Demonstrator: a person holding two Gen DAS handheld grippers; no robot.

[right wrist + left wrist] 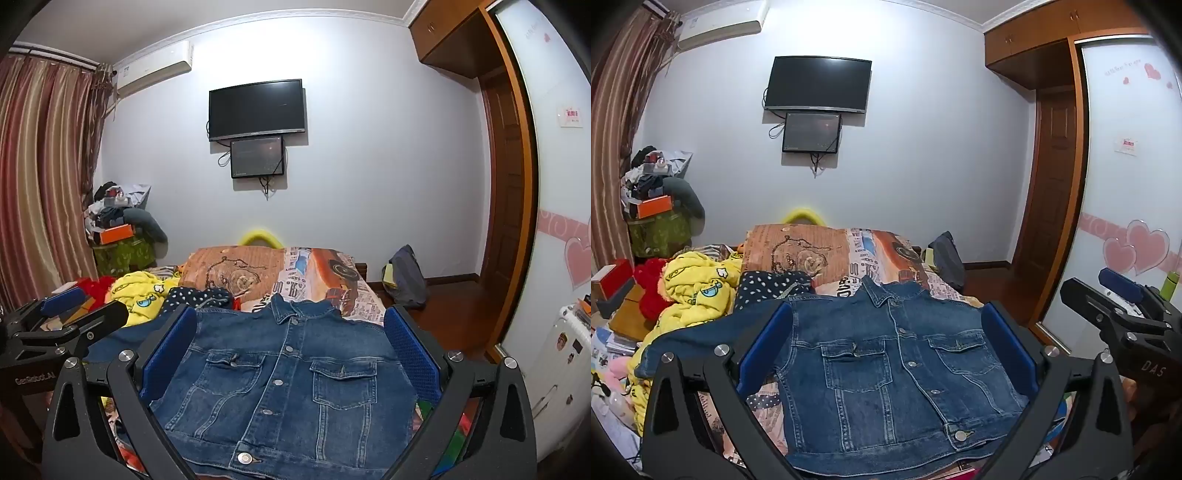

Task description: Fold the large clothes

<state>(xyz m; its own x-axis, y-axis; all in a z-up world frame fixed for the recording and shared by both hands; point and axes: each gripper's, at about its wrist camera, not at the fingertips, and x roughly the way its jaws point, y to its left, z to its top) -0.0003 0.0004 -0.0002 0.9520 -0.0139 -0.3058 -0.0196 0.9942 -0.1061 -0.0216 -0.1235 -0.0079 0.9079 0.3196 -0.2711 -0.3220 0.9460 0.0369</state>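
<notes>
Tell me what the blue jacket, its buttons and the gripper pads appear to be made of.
Jacket: denim, mid-blue with faded wear and pale contrast stitching along seams and pockets. Buttons: likely metal, silvery with a dull shine. Pads on the right gripper: blue, matte, dotted grip texture, probably rubber or soft plastic; the left gripper has similar blue pads.

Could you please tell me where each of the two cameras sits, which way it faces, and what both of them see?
Left wrist: on the left gripper, facing forward and slightly down over the denim jacket on the bed; its open blue-padded fingers frame the jacket, and the right gripper shows at the right edge.
Right wrist: on the right gripper, same heading; its open fingers frame the jacket, and the left gripper shows at the left edge.
Shared: the jacket, the bed, the wall television and the yellow garment.
</notes>
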